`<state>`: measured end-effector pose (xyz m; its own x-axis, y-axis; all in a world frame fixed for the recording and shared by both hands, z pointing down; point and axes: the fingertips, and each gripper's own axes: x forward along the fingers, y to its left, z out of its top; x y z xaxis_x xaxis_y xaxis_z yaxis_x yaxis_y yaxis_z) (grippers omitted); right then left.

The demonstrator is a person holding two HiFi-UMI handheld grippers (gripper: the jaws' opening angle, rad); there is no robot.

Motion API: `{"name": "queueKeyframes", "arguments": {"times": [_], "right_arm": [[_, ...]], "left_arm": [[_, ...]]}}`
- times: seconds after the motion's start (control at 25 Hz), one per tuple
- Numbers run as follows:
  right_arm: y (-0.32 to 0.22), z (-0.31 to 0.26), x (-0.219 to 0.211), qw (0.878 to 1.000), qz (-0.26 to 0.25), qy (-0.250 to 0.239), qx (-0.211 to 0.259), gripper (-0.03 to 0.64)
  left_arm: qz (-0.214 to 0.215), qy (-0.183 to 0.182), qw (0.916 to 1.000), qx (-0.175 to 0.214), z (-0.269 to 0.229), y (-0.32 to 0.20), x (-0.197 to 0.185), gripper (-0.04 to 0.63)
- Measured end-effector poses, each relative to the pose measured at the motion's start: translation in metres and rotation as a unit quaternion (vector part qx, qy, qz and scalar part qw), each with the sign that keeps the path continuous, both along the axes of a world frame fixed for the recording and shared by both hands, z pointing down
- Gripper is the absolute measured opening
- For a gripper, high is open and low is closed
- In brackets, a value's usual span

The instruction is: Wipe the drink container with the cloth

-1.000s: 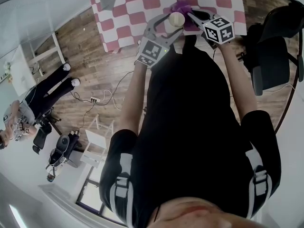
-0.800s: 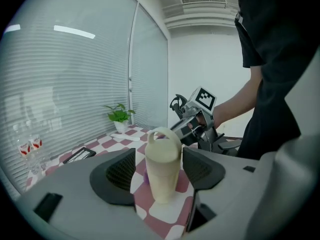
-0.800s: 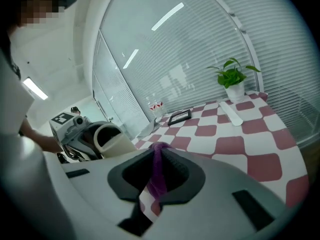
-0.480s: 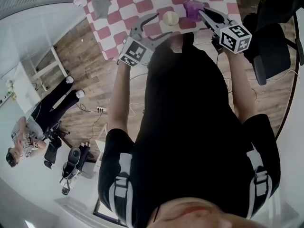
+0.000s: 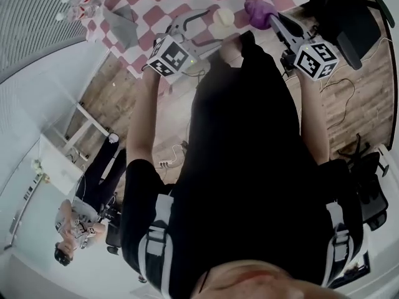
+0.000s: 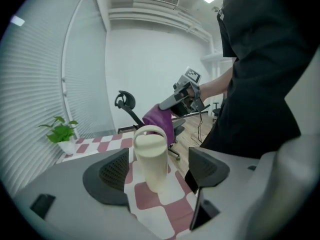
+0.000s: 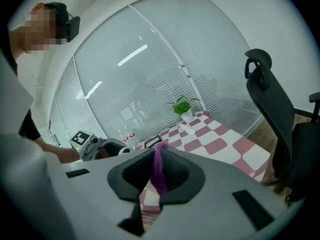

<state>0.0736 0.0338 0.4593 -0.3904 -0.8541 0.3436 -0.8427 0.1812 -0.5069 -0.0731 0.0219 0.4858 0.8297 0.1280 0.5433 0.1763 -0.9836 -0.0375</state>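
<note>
cloth [image 7: 161, 181] pinched in right tongs [image 7: 158, 160], plainest in right gripper view

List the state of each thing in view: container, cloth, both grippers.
drink container: upright, lid on
cloth: hanging from right gripper
left gripper: open, jaws have just been opening, drink container between them, untouched
right gripper: shut on cloth

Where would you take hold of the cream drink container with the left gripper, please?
Around the middle of its straight body, coming in level from the side: the drink container stands upright, and its top loop is thin. The left gripper, whose jaws have just been opening, has it between them, untouched.
</note>
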Motion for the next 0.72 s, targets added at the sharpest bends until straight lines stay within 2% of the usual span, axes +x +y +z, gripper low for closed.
{"name": "queueKeyframes", "arguments": {"times": [0.12,0.28,0.48,0.72], "right_arm": [[0.024,-0.007,-0.004,0.999,0.047,0.005,0.000,0.057],[0.049,-0.010,-0.010,0.997,0.080,0.012,-0.006,0.057],[0.076,-0.010,-0.012,0.992,0.121,0.018,-0.019,0.055],[0.085,-0.014,-0.011,0.989,0.141,0.022,-0.022,0.055]], "left_arm": [[0.059,-0.009,0.9982,0.004,0.010,-0.002,0.004,0.356],[0.114,-0.014,0.9932,0.022,0.012,-0.007,0.012,0.356],[0.159,-0.009,0.9870,0.019,0.015,-0.001,0.027,0.356],[0.217,-0.036,0.9751,0.023,0.019,-0.003,0.027,0.354]]}}
